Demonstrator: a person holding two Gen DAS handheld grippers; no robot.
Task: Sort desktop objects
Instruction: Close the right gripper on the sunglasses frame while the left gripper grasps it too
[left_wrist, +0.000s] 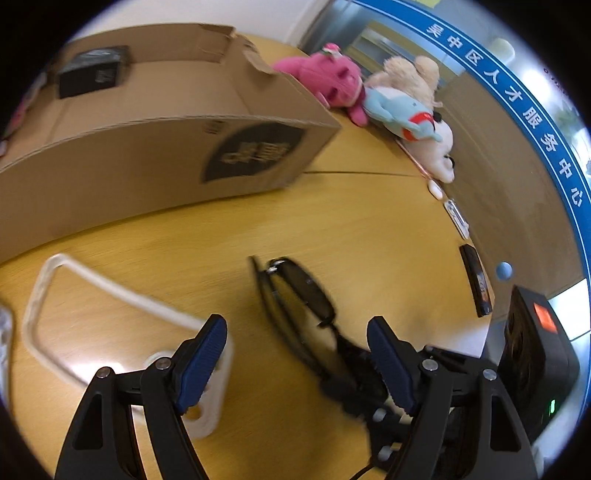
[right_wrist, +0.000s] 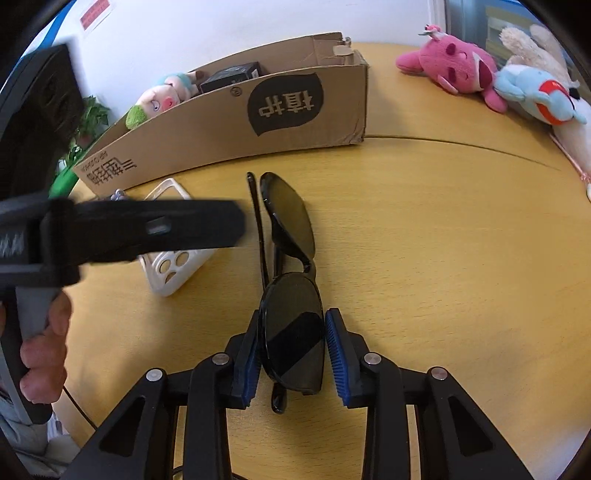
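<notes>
- We are clamping the right gripper (right_wrist: 293, 363) on the near lens of the black sunglasses (right_wrist: 290, 295), lying on the wooden table (right_wrist: 424, 258).
- We are holding the left gripper (left_wrist: 297, 363) spread wide above the white phone case (left_wrist: 110, 317).

The left gripper (right_wrist: 236, 221) is blurred and covers part of the white phone case (right_wrist: 173, 269). The cardboard box (left_wrist: 147, 162) is blurred also.

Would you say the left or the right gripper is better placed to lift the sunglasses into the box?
Right: the right gripper already flanks one lens of the sunglasses; the left gripper is open, holding nothing.
</notes>
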